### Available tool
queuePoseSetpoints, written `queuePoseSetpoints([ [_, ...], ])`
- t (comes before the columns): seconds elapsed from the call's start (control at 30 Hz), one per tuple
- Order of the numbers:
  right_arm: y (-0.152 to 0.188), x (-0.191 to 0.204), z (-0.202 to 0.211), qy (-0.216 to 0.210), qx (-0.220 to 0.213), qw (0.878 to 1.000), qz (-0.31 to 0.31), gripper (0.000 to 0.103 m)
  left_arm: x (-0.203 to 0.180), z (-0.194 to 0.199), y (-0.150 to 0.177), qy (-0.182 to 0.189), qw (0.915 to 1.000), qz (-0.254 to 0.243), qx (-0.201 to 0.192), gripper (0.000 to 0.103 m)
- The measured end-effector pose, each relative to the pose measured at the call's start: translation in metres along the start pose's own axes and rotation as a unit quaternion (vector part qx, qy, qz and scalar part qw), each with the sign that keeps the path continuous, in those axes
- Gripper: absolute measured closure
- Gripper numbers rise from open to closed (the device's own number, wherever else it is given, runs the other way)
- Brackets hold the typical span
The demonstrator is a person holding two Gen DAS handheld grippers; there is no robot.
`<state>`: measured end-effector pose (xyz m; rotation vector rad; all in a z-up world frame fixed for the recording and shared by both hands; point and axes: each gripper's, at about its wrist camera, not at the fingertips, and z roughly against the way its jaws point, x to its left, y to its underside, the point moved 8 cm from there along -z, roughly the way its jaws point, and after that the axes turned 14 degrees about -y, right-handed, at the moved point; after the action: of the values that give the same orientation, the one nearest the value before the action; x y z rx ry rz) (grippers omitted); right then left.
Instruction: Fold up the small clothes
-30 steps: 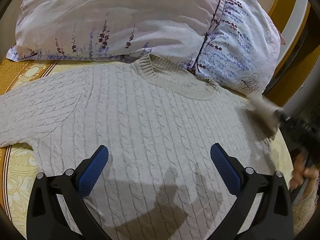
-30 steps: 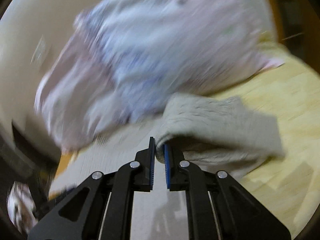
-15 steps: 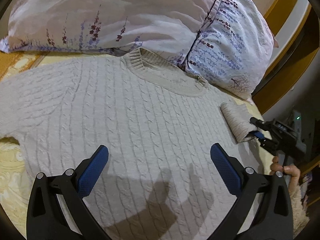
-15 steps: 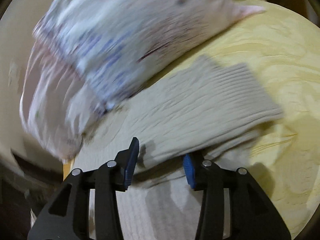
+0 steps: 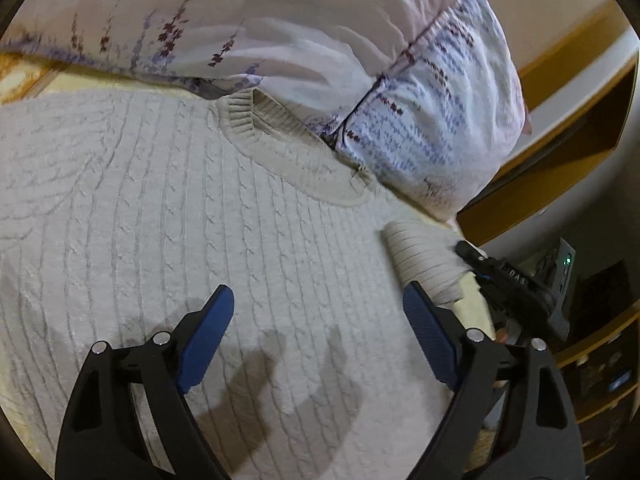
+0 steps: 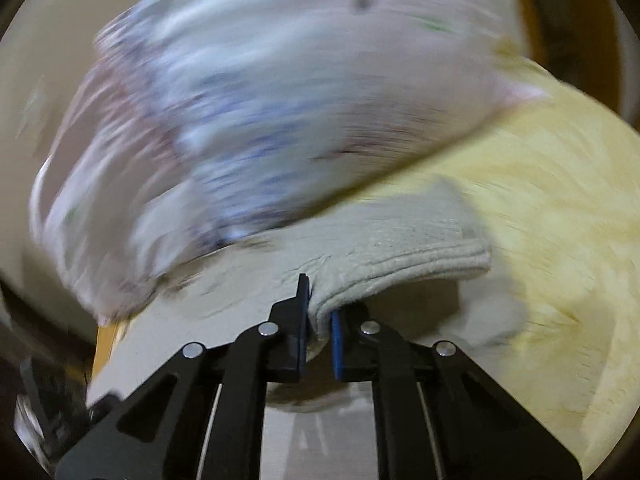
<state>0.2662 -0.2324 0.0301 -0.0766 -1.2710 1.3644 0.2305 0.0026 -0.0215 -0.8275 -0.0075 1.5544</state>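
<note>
Broadly, the cream cable-knit sweater (image 5: 168,216) was found spread flat on the yellow patterned bedspread (image 6: 560,208), its ribbed collar (image 5: 280,148) lying against the floral pillow (image 5: 280,32). In the left wrist view the whole front panel was visible, with the left gripper (image 5: 318,336) held above it; its blue-padded jaws were wide apart and closing, with nothing but flat knit beneath them and no fabric pinched. At the right edge of that view the right gripper (image 5: 472,264) was seen against the ribbed cuff (image 5: 424,264) of a sleeve. Only the right wrist view, which was heavily blurred, showed the grip itself: the right gripper's jaws were clamped on the cuff, the fabric bunched between the pads and lifted off the bedspread. The knit was thick, with vertical twisted cables; the cuff and collar were finely ribbed. The pillow cover appeared smooth, printed with lavender sprigs.
</note>
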Motion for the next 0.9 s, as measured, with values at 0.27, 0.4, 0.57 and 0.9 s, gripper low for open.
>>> queuePoseSetpoints([
  [0.27, 0.075, 0.081, -0.078, -0.084, 0.179, 0.976, 0.092, 0.055, 0.016, -0.006, -0.002, 0.048, 0.9956, 0.077, 0.024, 0.018],
  [0.4, 0.063, 0.055, -0.046, -0.094, 0.154, 0.983, 0.020, 0.055, 0.012, -0.017, 0.001, 0.047, 0.9954, 0.075, 0.038, 0.024],
  [0.57, 0.039, -0.031, 0.036, -0.053, 0.043, 0.988, -0.136, 0.055, 0.017, -0.027, -0.001, 0.025, 0.9952, 0.086, 0.041, 0.032],
  [0.9, 0.036, -0.130, 0.069, -0.015, -0.042, 0.958, -0.282, 0.063, 0.019, -0.050, -0.008, 0.005, 0.9944, 0.092, 0.052, 0.068],
])
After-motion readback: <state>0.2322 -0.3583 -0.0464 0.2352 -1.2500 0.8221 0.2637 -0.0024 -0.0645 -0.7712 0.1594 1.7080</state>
